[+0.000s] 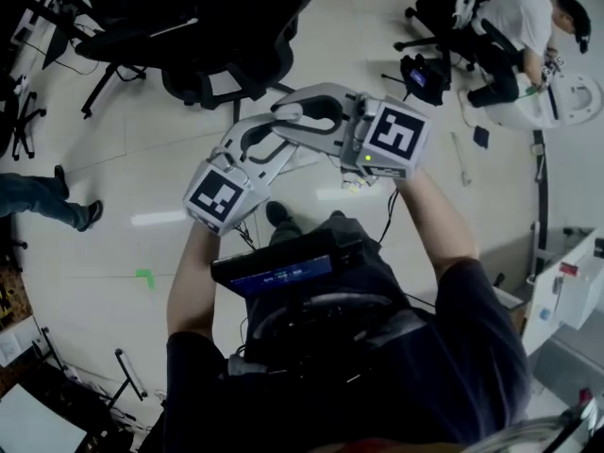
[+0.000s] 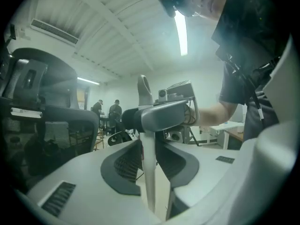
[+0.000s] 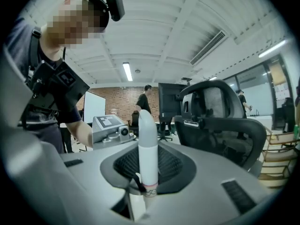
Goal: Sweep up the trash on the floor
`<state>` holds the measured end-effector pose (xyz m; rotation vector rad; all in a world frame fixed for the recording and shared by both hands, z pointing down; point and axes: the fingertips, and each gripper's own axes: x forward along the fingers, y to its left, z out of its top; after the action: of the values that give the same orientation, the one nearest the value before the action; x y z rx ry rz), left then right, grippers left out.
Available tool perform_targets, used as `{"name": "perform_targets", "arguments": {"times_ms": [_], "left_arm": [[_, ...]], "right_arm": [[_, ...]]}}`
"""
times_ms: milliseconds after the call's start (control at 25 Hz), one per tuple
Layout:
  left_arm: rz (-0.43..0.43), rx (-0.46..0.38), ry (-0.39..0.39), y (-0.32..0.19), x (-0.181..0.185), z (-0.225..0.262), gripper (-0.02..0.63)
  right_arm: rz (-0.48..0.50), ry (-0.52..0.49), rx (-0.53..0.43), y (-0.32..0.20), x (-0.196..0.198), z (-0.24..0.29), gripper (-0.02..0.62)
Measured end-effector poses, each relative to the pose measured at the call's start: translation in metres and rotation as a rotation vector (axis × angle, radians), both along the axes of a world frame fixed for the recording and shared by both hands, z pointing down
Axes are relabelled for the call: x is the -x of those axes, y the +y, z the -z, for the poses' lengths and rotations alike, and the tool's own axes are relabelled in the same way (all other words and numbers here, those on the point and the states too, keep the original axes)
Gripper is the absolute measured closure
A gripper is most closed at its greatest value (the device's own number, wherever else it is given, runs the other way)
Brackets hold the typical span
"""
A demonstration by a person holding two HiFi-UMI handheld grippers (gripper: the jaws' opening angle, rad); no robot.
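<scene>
Holds the left tool [image 2: 149,149] clamped on a thin white pole [image 2: 149,186] topped by a grey crosswise grip [image 2: 161,116]. Holds the right tool [image 3: 147,165] clamped on an upright white handle [image 3: 148,139] with a rounded grey tip. Carries both side by side above the pale floor [image 1: 113,159], near a black office chair [image 1: 217,36]. Small green scrap [image 1: 143,276] down on that floor, well apart, off to the left.

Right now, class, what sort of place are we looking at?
Probably a shared office or lab: black office chairs, a whiteboard by a brick wall, and ceiling strip lights.
</scene>
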<state>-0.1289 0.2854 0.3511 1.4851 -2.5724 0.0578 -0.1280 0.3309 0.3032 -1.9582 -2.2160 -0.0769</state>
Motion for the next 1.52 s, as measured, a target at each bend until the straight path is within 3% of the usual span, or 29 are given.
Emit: {"name": "perform_targets", "arguments": {"times_ms": [120, 200, 640, 1160, 1520], "left_arm": [[-0.033, -0.028, 0.021, 0.011, 0.015, -0.012, 0.512], [-0.032, -0.002, 0.015, 0.018, 0.022, -0.023, 0.514], [0.061, 0.057, 0.04, 0.04, 0.081, -0.068, 0.514], [0.128, 0.12, 0.176, 0.044, 0.163, -0.154, 0.514], [0.111, 0.137, 0.232, 0.038, 0.193, -0.194, 0.514]], "right_arm": [[-0.043, -0.008, -0.024, 0.01, 0.015, -0.012, 0.495], [-0.049, -0.008, -0.054, 0.018, 0.023, -0.024, 0.495], [-0.134, -0.012, -0.134, 0.038, 0.082, -0.072, 0.497], [-0.223, 0.058, -0.246, 0.046, 0.172, -0.159, 0.494], [-0.237, 0.095, -0.29, 0.018, 0.194, -0.196, 0.454]]}}
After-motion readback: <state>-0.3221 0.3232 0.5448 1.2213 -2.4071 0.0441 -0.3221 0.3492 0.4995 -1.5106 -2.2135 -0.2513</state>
